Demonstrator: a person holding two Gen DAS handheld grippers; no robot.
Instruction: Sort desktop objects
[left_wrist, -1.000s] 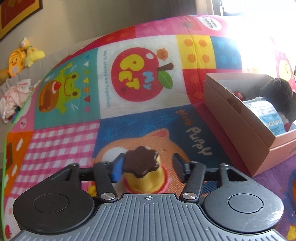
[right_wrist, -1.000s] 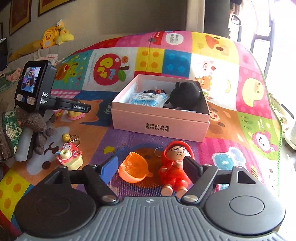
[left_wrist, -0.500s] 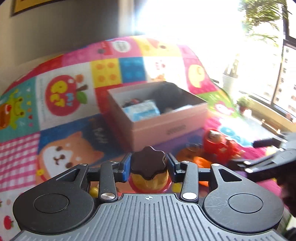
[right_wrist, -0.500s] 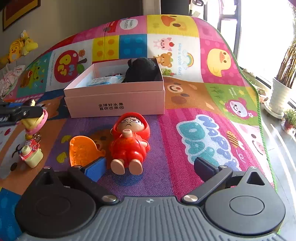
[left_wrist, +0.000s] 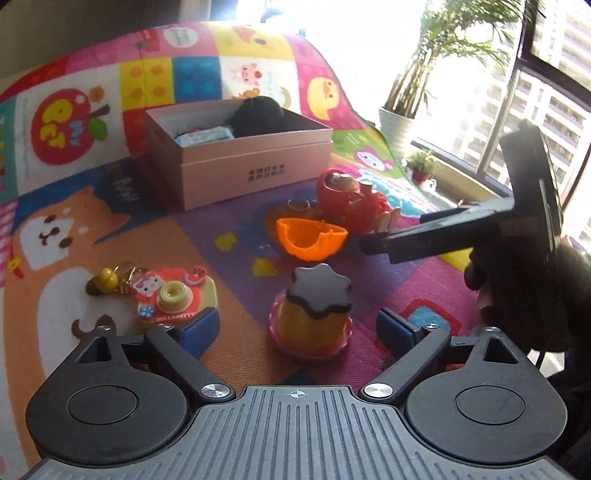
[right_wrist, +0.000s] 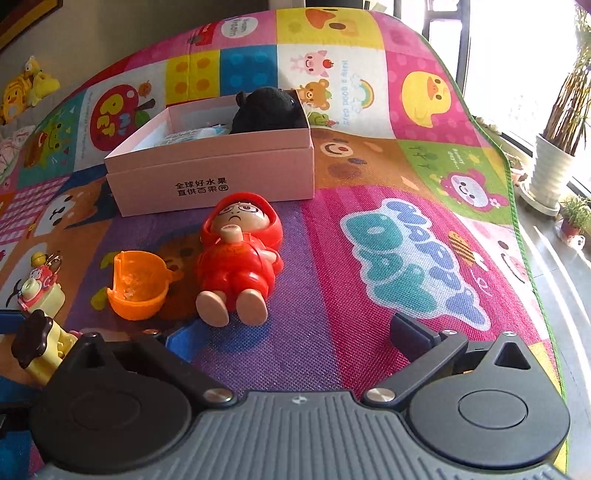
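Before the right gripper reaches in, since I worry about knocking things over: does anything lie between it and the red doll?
Nothing visible does. The red doll lies on bare mat straight ahead of the open right gripper; the orange shell sits off to its left.

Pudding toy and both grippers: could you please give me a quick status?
Left gripper jaws opening, pudding toy loose between them on mat. Right gripper open, empty, before red doll. Nothing blocking.

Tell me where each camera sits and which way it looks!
Left wrist: rides the left gripper, looking down at the pudding toy between its opening jaws; the right gripper and a gloved hand show.
Right wrist: rides the right gripper, facing the red doll; jaws open.
Both see the pink box, orange shell and mat.
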